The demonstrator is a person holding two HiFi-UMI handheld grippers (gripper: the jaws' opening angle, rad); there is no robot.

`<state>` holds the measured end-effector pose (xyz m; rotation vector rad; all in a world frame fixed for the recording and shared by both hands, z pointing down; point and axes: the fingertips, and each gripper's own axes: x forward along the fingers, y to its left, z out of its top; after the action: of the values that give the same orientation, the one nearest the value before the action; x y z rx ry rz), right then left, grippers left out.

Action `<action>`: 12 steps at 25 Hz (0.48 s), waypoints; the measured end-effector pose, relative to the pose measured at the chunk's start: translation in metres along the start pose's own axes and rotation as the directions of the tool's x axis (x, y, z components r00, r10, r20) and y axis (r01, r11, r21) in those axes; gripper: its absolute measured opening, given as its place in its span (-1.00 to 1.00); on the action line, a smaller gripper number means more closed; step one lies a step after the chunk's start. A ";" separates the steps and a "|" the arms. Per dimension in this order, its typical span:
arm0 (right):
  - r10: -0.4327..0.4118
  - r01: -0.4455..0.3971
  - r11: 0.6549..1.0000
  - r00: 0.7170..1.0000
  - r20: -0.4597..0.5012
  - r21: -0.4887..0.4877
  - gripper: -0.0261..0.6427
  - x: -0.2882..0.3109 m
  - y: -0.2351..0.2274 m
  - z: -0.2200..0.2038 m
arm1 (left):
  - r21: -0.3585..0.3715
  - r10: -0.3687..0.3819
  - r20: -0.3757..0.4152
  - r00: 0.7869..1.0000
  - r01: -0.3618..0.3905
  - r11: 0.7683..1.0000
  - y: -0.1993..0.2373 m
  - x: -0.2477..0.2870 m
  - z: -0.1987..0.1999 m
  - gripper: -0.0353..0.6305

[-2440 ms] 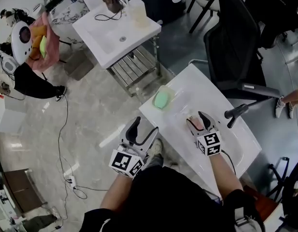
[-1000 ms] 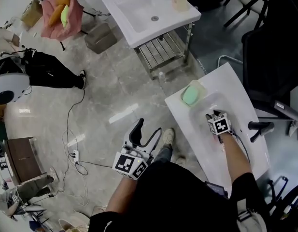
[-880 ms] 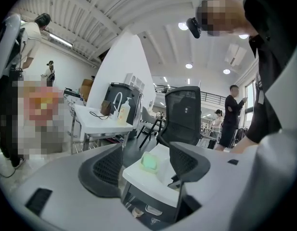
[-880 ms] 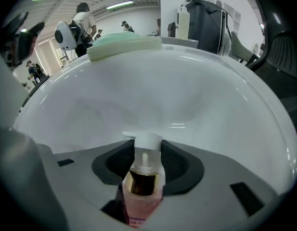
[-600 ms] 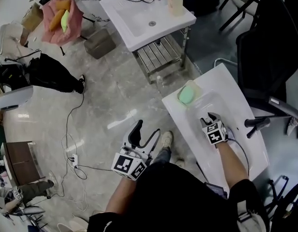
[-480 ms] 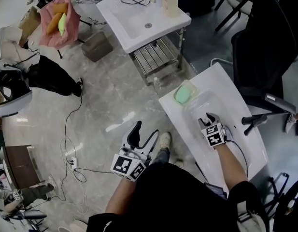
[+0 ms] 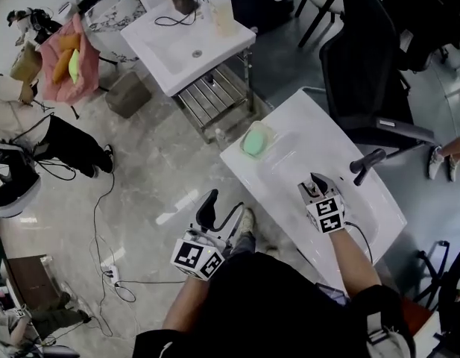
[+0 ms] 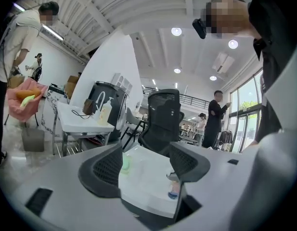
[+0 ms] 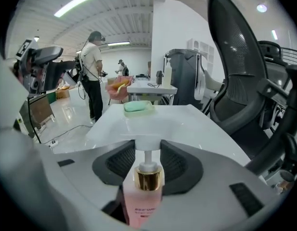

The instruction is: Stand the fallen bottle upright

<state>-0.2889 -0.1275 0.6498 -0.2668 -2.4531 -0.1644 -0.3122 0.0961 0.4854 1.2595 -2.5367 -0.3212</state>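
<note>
A pink pump bottle (image 9: 147, 196) with a gold collar and white pump head lies along my right gripper's (image 9: 147, 154) jaws, pump end toward the tips. The pads press on its body. In the head view that gripper (image 7: 313, 187) hangs over the white basin (image 7: 289, 144), near the black faucet (image 7: 366, 162). From the left gripper view the bottle (image 8: 173, 189) shows small, held off the basin. My left gripper (image 7: 221, 207) is open with nothing in it, out over the floor to the basin's left.
A green soap in its dish (image 7: 253, 142) sits at the basin's far left corner. A black office chair (image 7: 364, 73) stands behind the basin. Farther back is a second white sink on a stand (image 7: 185, 47) with bottles. Cables (image 7: 103, 222) trail across the floor.
My right gripper has risen out of the basin with the bottle and tipped from steeply down toward level. The left gripper keeps its spot over the floor.
</note>
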 end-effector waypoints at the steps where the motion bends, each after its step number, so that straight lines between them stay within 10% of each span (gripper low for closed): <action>1: -0.010 0.009 1.000 1.000 0.014 0.010 -0.39 -0.008 0.000 0.000 | 0.006 -0.014 -0.003 1.000 0.014 1.000 -0.006 0.000 -0.001 0.06; 12: -0.190 0.159 0.973 0.964 0.186 0.170 -0.40 -0.107 -0.016 -0.011 | 0.006 -0.117 -0.015 0.993 0.117 0.993 -0.056 -0.003 -0.010 0.06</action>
<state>-0.2044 -0.1615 0.5906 0.0027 -2.6741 -0.0239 -0.2660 0.0647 0.4758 1.4112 -2.4592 -0.3278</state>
